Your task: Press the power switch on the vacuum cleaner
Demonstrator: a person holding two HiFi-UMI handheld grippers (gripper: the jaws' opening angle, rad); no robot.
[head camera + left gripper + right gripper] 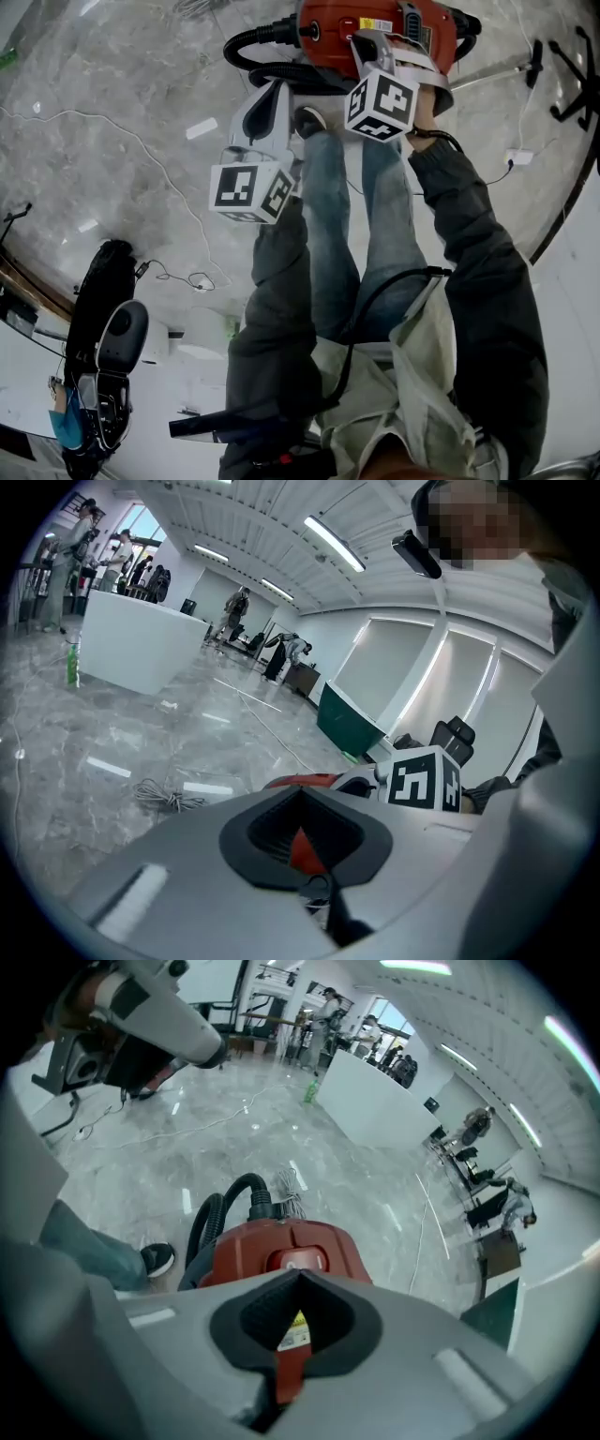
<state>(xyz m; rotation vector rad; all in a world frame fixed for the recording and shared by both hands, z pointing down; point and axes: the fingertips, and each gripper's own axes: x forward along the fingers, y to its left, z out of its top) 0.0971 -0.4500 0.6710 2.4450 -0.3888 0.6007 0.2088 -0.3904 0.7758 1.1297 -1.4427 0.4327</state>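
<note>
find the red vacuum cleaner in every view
Head view: vacuum cleaner, top centre.
Left gripper view: vacuum cleaner, a thin red sliver at centre.
Right gripper view: vacuum cleaner, centre, large.
Shared landmark: grey marble floor under it.

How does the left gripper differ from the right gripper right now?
The right gripper is over the red vacuum; the left gripper is held beside it, by the person's leg. The right gripper points down at the switch; the left gripper aims more level, catching only a bit of the vacuum. Both have jaws together, holding nothing.
</note>
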